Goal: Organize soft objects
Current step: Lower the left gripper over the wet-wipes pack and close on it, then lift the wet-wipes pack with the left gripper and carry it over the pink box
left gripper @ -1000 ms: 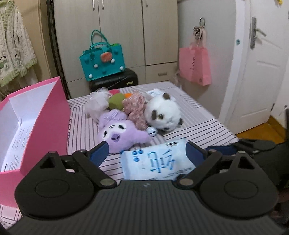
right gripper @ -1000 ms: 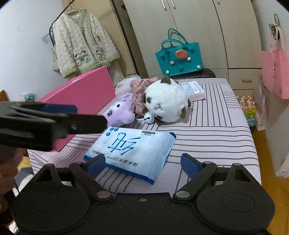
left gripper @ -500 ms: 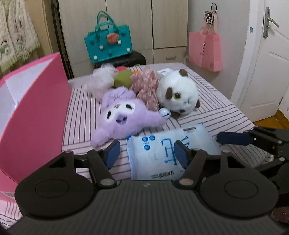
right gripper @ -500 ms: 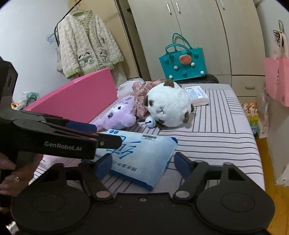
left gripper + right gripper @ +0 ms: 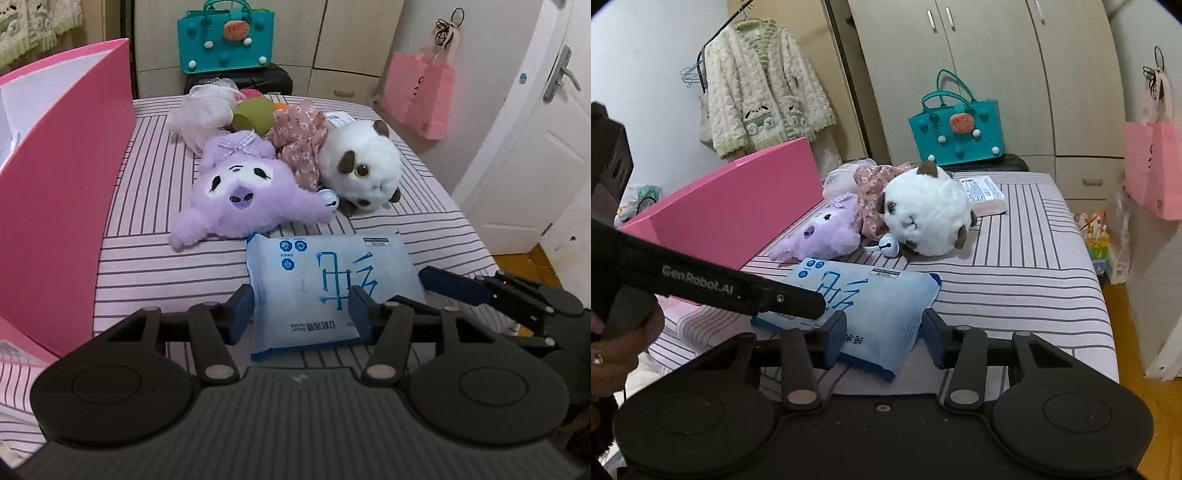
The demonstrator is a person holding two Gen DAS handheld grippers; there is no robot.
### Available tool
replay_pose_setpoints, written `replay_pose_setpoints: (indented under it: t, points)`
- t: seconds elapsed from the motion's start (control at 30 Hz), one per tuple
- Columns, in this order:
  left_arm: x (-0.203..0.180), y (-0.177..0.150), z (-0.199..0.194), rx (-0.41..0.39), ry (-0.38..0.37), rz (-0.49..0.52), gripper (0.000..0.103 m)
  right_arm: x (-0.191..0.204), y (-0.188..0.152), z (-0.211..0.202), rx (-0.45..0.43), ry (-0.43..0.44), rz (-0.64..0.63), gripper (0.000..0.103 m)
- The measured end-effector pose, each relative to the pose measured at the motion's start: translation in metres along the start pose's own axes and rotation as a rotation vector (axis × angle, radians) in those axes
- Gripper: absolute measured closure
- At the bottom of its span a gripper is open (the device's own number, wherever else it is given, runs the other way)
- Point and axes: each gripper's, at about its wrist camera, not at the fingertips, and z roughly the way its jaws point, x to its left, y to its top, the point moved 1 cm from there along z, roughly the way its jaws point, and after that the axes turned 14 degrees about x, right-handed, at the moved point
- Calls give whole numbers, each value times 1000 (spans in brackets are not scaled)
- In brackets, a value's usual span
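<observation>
The soft pale-blue plastic pack of tissues with dark blue lettering (image 5: 334, 284) is lying flat on the pink-and-grey striped table cover (image 5: 155, 206), and both tools are closing in on it. The left gripper (image 5: 301, 314) is straddling the near end of the pack: its jaws are standing partly open, the left pad beside the pack's left edge and the right pad sitting over its printed face, so nothing is gripped yet. The right gripper (image 5: 882, 334) is bracketing the near corner with its jaws parted a little wider than the pack; whether either pad is already touching the wrapper is hard to tell from this angle.

To do this step well, one tool should be taking the pack, not two fighting over it. The left gripper's right pad is riding on top of the film, so closing there would only be wrinkling it; shifting that jaw out past the right edge, or turning to pinch the thin end, would be giving a truer hold. The filling will be yielding, so a firm squeeze low on the pack is probably needed.

Just beyond the left jaws the fluffy purple plush toy with a gingham bow (image 5: 243, 192) and the round white plush animal with brown ears (image 5: 360, 173) are lying, and to their left the tall pink cardboard box (image 5: 62, 192) is standing open, likely the destination.
</observation>
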Motion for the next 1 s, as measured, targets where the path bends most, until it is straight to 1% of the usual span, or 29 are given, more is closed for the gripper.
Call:
replay_pose_setpoints:
  t: [0.03,0.07,0.1,0.13,0.17,0.23,0.4,0.57,0.7,0.8,0.9,1.0]
  points:
    - [0,-1,1,-4,-1,1,48,1,-1,0,-1,-7,2,54]
    - [0,-1,1,-9,0,0,52,3,-2,1,-3,-13,-3,55]
    - [-2,-2,1,-14,-2,6,56,3,-2,1,-5,-12,-2,60]
    - [-4,-3,1,-17,-6,10,56,3,-3,1,-5,-10,1,63]
    - [-5,-3,1,-20,-2,9,57,3,-3,1,-3,-8,1,64]
    - [-9,-5,0,-33,7,17,59,3,-2,1,5,12,-1,64]
    - [-15,-10,-8,-33,2,42,60,3,-1,1,7,15,7,65]
    - [-14,-15,-15,-12,-42,59,60,6,-2,-3,3,16,7,62]
    - [-14,-19,-20,-11,-36,83,62,7,1,-6,22,26,32,62]
    - [-12,-22,-28,-1,-65,88,62,7,1,-9,33,47,51,62]
    - [-8,-24,-37,8,-98,91,62,11,3,-17,33,50,39,62]
    - [-6,-26,-48,22,-121,97,62,21,7,-25,61,21,22,62]
